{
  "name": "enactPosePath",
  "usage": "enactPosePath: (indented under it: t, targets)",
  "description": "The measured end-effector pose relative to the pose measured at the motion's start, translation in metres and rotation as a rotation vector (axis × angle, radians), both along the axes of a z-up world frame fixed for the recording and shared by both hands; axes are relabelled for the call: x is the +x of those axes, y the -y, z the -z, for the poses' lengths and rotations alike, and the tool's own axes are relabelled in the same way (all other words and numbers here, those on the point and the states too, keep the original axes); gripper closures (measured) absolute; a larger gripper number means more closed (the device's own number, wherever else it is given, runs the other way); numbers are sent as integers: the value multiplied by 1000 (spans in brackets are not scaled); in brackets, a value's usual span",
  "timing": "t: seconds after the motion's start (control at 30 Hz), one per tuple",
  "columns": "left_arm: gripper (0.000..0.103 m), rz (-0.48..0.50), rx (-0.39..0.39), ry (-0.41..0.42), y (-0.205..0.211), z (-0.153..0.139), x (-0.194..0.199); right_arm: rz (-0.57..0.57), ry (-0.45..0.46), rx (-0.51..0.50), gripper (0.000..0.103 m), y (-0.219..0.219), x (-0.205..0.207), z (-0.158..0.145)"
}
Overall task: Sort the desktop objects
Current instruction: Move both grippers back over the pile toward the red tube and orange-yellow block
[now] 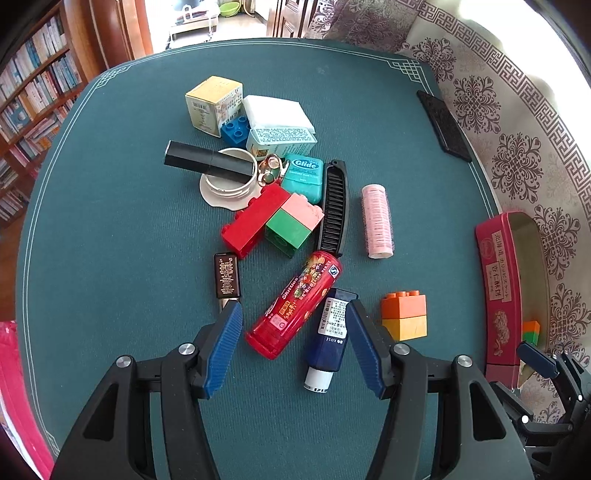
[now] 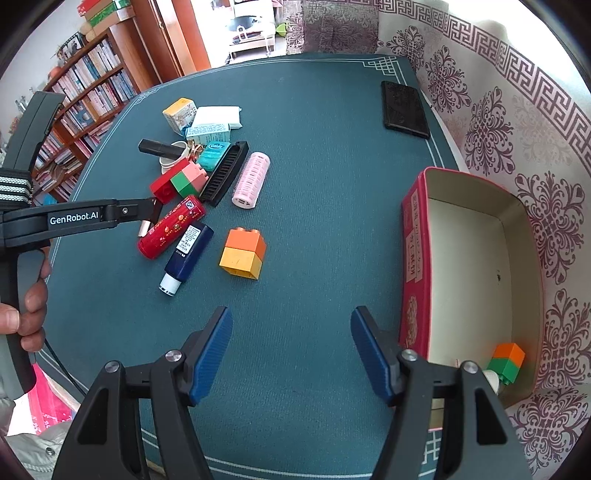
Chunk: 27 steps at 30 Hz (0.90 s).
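On the mat (image 1: 110,221), the red tube (image 1: 293,304) lies diagonally.

Both pictures are bright and sharp. Daylight enters from the doorway (image 1: 192,22) behind and burns out the upper right corner. Shadows stay soft. The fisheye lens bends the surface (image 2: 314,155) edges strongly.

bookshelf (image 2: 92,85) – far left, packed | patterned cloth (image 2: 517,122) – right of green mat (image 2: 314,147)

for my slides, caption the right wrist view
Open right tongs above the green mat, cluttered toys and toiletries ahead, red box alongside.
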<state>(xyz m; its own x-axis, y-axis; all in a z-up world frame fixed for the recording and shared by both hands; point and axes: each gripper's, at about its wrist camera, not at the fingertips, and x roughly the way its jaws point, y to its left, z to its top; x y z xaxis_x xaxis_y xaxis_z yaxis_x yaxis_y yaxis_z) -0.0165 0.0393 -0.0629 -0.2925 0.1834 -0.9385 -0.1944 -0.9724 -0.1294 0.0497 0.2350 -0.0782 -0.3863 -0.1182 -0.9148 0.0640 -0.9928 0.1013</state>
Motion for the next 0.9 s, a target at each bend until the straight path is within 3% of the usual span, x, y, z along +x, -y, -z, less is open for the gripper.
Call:
enactPosePath:
  t: [0.43,0.7,0.77,0.9]
  targets:
    - [41,69,-7,58,-10,34,-18,57,46,5,31,2,-4,14]
    - [42,49,27,91,2,50,-26,73,63,1,31,4,-12,21]
    - [51,47,24,105,5,54,-27,74,68,-1,31,5,-14,23]
    - [56,65,15,98,5,54,-25,68,73,-5,31,7,-21,27]
